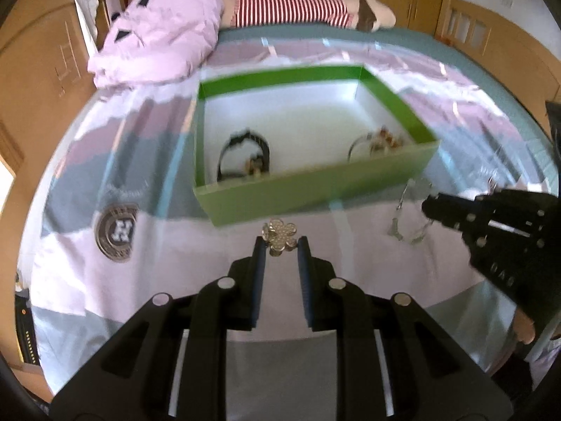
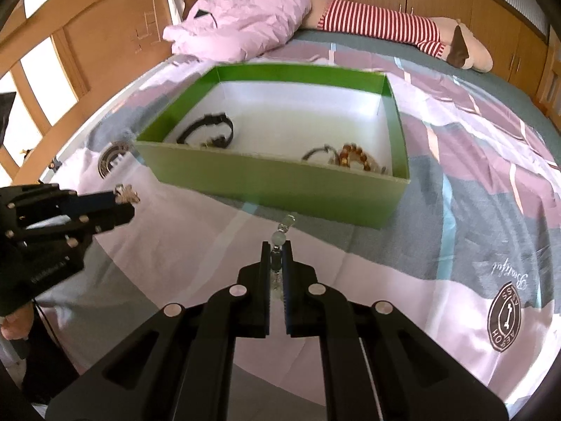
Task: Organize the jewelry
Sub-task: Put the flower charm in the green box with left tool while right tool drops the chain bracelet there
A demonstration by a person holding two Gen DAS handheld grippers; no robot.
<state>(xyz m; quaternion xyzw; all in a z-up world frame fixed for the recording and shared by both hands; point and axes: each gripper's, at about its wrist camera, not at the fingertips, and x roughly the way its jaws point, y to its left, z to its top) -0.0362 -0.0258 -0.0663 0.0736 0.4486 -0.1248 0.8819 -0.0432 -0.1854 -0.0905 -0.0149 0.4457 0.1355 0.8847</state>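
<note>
A flower-shaped pearl brooch (image 1: 280,238) is pinched between the tips of my left gripper (image 1: 281,245), which is shut on it just above the bedsheet in front of the green box (image 1: 315,194). In the right wrist view the brooch (image 2: 127,193) shows at the left gripper's tip (image 2: 122,203). My right gripper (image 2: 277,247) is shut on a clear bead bracelet (image 2: 282,231); in the left wrist view its loop (image 1: 408,222) hangs below the right gripper (image 1: 429,207). Inside the box lie a black strap (image 2: 210,129) and an amber bead bracelet (image 2: 354,156).
The green box (image 2: 263,179) stands open on a patterned bedsheet (image 2: 455,245). Behind it lie a crumpled pink quilt (image 1: 157,45) and a red-striped plush toy (image 1: 291,8). Wooden bed ends and cupboards surround the bed. A person's hand (image 2: 14,326) holds the left gripper.
</note>
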